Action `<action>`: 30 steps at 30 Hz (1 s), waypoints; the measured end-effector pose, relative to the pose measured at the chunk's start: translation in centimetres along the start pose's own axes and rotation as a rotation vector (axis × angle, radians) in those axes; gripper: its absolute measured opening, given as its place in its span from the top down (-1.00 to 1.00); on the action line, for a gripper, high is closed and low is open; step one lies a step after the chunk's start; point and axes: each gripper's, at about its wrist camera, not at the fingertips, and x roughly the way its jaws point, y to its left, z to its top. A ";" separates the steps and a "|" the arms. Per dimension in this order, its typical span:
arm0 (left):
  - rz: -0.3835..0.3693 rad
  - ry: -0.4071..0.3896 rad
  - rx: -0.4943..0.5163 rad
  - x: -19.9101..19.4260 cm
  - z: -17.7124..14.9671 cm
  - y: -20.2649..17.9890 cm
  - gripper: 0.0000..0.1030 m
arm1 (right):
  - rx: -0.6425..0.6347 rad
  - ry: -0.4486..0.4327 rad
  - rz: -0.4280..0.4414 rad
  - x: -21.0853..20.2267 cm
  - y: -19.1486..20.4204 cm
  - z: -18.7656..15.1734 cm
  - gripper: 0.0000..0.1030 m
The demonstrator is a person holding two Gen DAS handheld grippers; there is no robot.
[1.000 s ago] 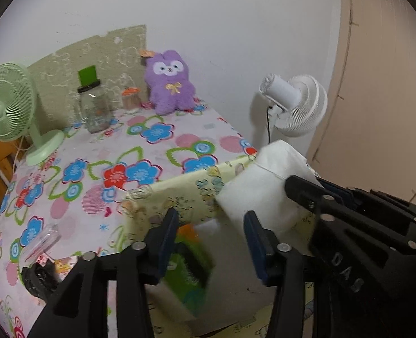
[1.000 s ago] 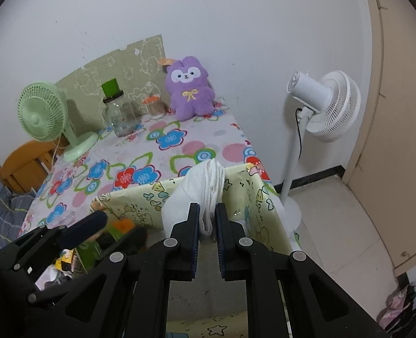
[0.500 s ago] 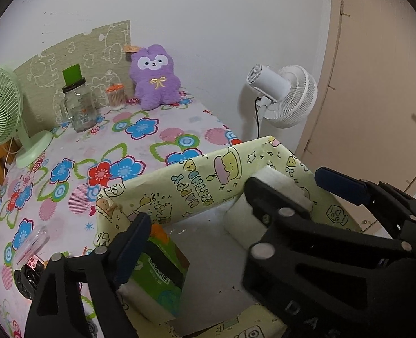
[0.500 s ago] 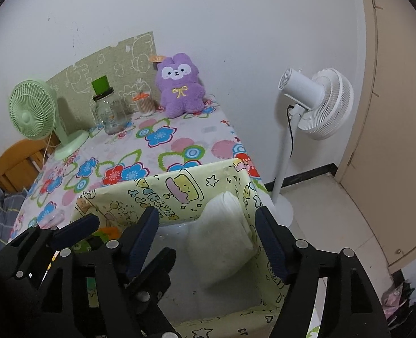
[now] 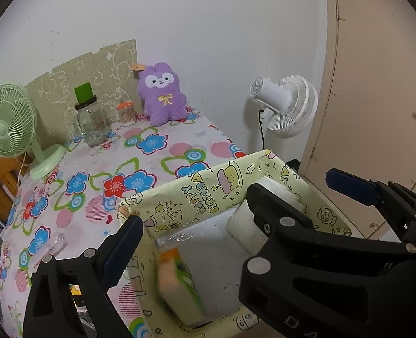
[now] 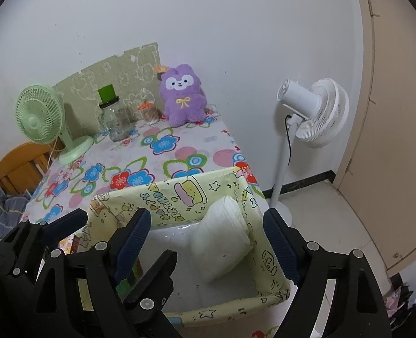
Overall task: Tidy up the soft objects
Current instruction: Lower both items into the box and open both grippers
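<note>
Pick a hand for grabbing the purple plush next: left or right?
Right, narrowly. Both hand-held grippers are open and empty over the yellow box. In the right wrist view the purple plush sits nearly straight ahead of the right hand-held gripper; the left hand-held gripper has the right one across its view.

Two wrist cams, both tilted down over the near edge of the tabletop [image 5: 179, 140].
Each looks past its own claw, close above the yellow box [image 5: 208, 180] and facing the white wall. The right view sits a bit further right, catching the floor. Both share the box, purple plush [image 6: 184, 98], green fan [image 5: 8, 118] and white fan [image 6: 317, 112].
</note>
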 end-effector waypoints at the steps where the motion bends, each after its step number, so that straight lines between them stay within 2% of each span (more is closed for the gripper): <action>1: 0.001 -0.003 0.000 -0.2 0.0 0.1 -0.91 | -0.002 -0.003 0.001 -0.2 0.1 0.0 -0.66; 30: 0.041 -0.108 -0.028 -7.0 -2.0 3.5 -1.00 | -0.053 -0.104 0.026 -6.0 5.4 -1.1 -0.84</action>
